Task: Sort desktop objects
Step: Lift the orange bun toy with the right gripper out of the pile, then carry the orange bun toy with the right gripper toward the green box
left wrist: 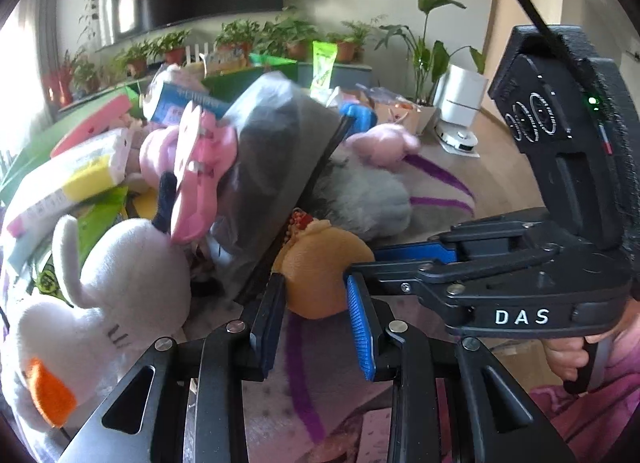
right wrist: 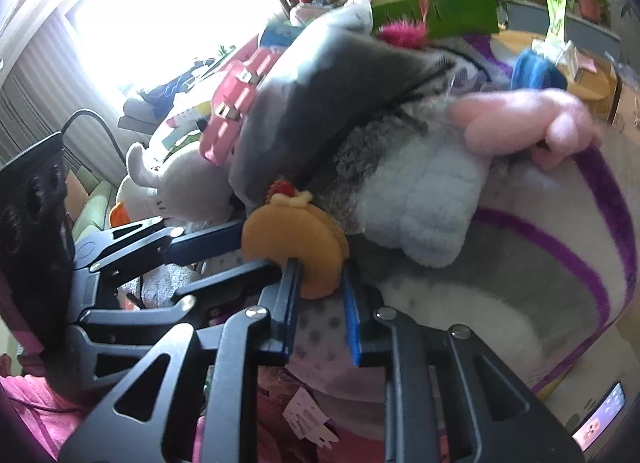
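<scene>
Right gripper: black frame, blue pads, jaws closed on the lower edge of the orange plush.
Orange plush: round, tan-orange, red tuft on top; held between both grippers.
Left gripper: enters from the left, jaws at the plush's left side.
Grey pouch: translucent, leaning over the plush.
White fuzzy item: right of the plush.
Pink plush: upper right.
Blanket: white and grey, purple stripes.
White plush: left, orange part below.
</scene>
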### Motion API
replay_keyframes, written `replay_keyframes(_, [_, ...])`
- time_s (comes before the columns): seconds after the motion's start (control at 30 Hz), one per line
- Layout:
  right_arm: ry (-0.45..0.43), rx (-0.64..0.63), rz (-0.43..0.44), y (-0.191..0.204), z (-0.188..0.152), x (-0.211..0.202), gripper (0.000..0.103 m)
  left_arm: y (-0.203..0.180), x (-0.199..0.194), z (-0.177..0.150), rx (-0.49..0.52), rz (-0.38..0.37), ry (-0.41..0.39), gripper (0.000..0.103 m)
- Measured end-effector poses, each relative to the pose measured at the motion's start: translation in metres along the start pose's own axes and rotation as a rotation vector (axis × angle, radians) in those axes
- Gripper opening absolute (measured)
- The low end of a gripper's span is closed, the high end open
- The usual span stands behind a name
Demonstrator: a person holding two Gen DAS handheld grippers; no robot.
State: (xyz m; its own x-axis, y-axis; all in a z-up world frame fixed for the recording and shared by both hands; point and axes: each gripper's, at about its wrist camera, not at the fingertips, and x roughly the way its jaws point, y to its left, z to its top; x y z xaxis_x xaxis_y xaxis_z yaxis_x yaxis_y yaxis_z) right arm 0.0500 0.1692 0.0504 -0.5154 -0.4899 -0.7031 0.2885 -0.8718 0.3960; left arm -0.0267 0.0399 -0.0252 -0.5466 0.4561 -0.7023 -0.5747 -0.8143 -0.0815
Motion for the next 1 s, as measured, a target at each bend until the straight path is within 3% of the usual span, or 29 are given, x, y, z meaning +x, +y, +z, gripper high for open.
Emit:
replay_keyframes(0.23, [-0.041,-0.026,0.010,0.010,0.004,-0.018,0.020,-0.008,-0.017,0.009,0.012,0.046,-0.034,0.032])
replay_keyframes(0.4, [-0.100,-0.079,-0.007,0.024,0.011,-0.033,0.020,-0.008,-0.033,0.018,0.027,0.077,-0.080,0.023])
replay_keyframes(1.0, [-0.203,-0.163,-0.022,0.040,0.045,-0.063,0.021,-0.006,-0.050,0.061,0.046,0.149,-0.167,0.023])
